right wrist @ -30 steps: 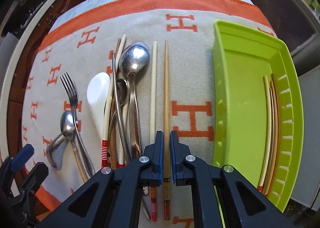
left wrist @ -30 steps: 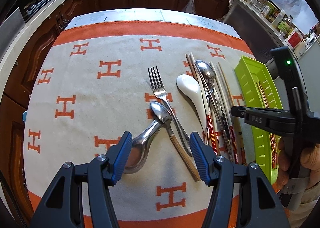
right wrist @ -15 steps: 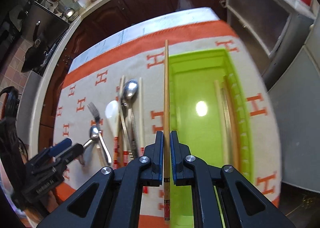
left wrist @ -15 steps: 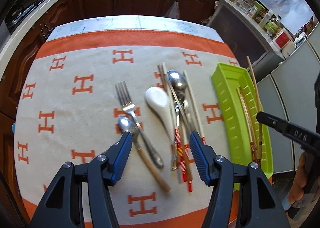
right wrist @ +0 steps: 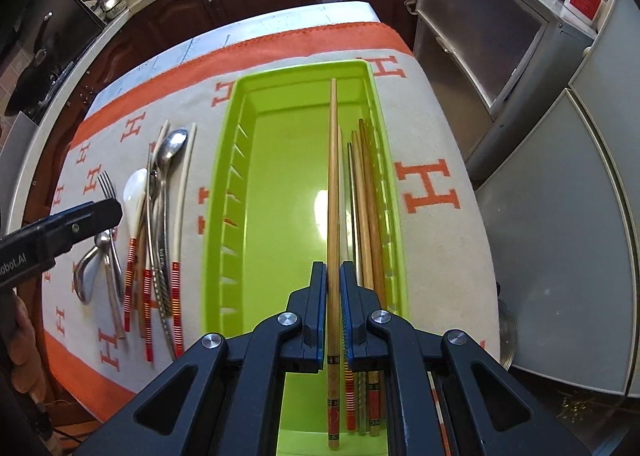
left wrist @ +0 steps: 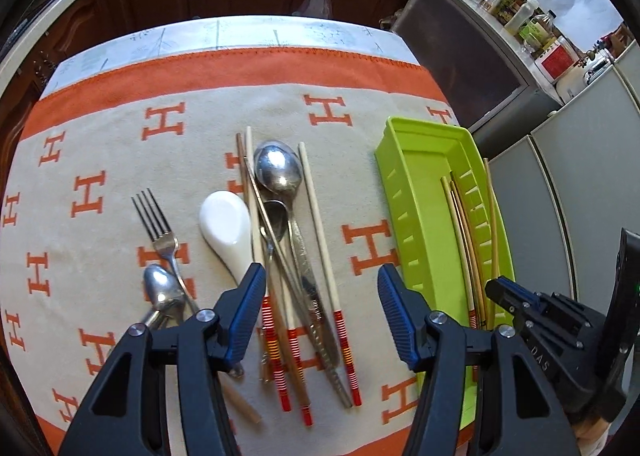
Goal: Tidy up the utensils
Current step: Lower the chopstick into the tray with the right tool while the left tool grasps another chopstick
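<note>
Now my right gripper (right wrist: 333,296) pinches one wooden chopstick (right wrist: 333,195) lengthwise over the green tray (right wrist: 224,175), matching the chopsticks inside (right wrist: 366,195).

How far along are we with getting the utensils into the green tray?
Early. A few chopsticks already lie along the green tray's right side. The right gripper holds a wooden chopstick over it. The left gripper, nothing between its closing jaws, hovers over the pile: spoons, fork, more chopsticks.
</note>
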